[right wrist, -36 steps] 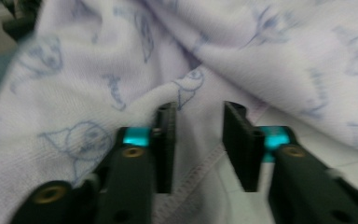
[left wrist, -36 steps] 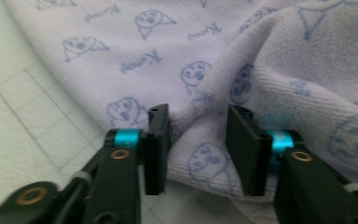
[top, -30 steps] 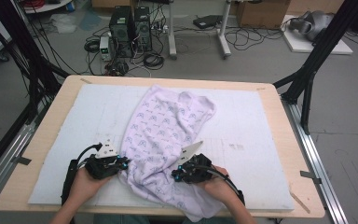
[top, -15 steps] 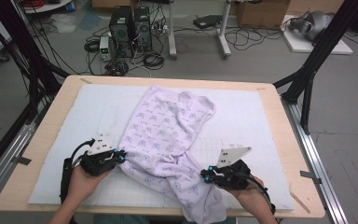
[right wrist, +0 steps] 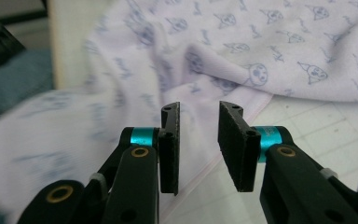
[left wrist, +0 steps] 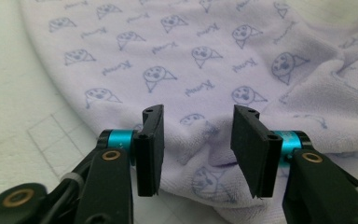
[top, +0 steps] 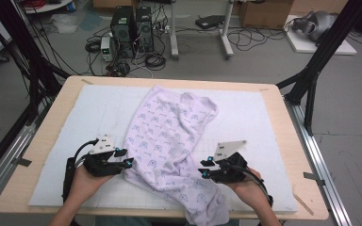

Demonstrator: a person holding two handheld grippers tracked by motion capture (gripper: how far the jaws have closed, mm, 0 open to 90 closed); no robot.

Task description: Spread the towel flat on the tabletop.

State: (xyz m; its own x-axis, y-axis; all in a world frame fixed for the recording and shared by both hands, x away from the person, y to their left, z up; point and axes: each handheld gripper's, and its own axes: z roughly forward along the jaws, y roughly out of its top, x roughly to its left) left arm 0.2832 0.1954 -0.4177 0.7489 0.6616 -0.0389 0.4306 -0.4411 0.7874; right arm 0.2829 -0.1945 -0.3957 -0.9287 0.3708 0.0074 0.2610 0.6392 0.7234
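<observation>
Lying crumpled on the white mat, the lilac printed cloth runs from the far middle of the table down to the near edge, where one end hangs over. Left gripper sits at the cloth's left edge; its jaws have just been opening and now stand partly apart, with the cloth's hem lying between them but not pinched. Right gripper sits just beside the cloth's right edge; its jaws have just been opening too, a moderate gap, nothing gripped, cloth ahead of the tips.
</observation>
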